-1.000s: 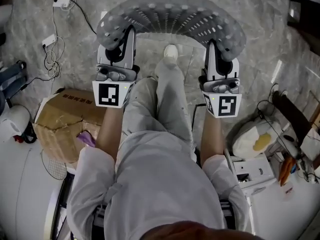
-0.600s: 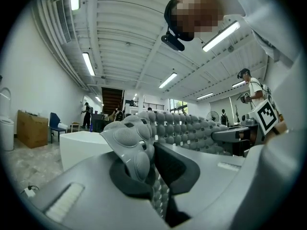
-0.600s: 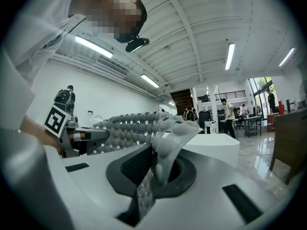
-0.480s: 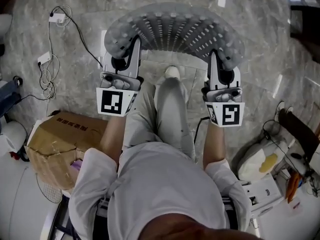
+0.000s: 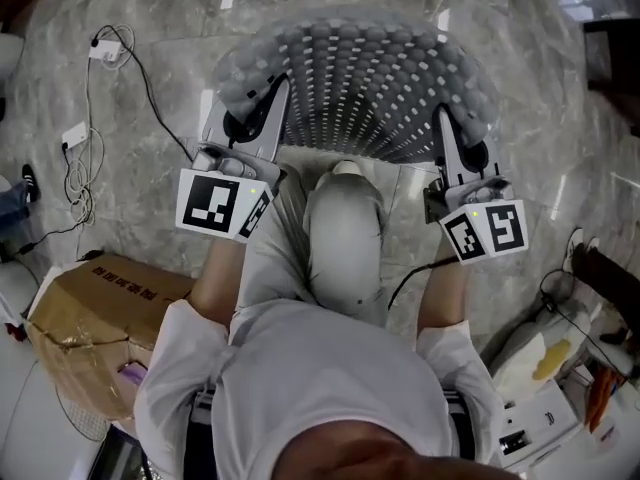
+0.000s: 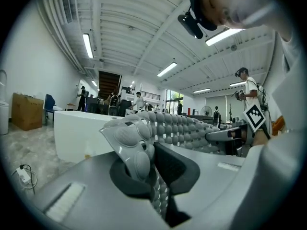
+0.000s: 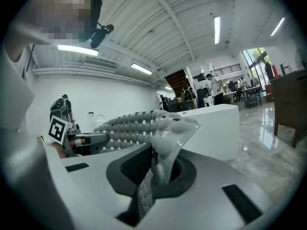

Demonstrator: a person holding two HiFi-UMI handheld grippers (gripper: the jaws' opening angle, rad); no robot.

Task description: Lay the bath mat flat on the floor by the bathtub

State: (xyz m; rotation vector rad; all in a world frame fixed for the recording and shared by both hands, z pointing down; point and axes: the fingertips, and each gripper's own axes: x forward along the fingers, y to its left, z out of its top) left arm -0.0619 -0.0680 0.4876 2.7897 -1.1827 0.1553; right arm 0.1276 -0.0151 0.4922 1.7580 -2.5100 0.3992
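The grey bath mat (image 5: 370, 68), rubbery with rows of bumps and holes, hangs in an arc above the marble floor, stretched between both grippers in the head view. My left gripper (image 5: 252, 120) is shut on the mat's left corner, and my right gripper (image 5: 467, 146) is shut on its right corner. In the left gripper view the mat (image 6: 165, 128) folds up out of the closed jaws toward the other gripper. The right gripper view shows the same: the mat (image 7: 139, 123) is pinched and curls away to the left. A long white tub-like block (image 6: 79, 133) stands behind it.
A torn cardboard box (image 5: 95, 318) sits at the lower left on the floor. A power strip with loose cables (image 5: 100, 53) lies at the upper left. White and yellow items (image 5: 545, 368) crowd the lower right. The person's knee and shoe (image 5: 345, 223) are under the mat.
Both grippers have moved forward and a little apart with the mat, which now shows more of its bumpy surface. The box and clutter have slid toward the lower edges of the view.
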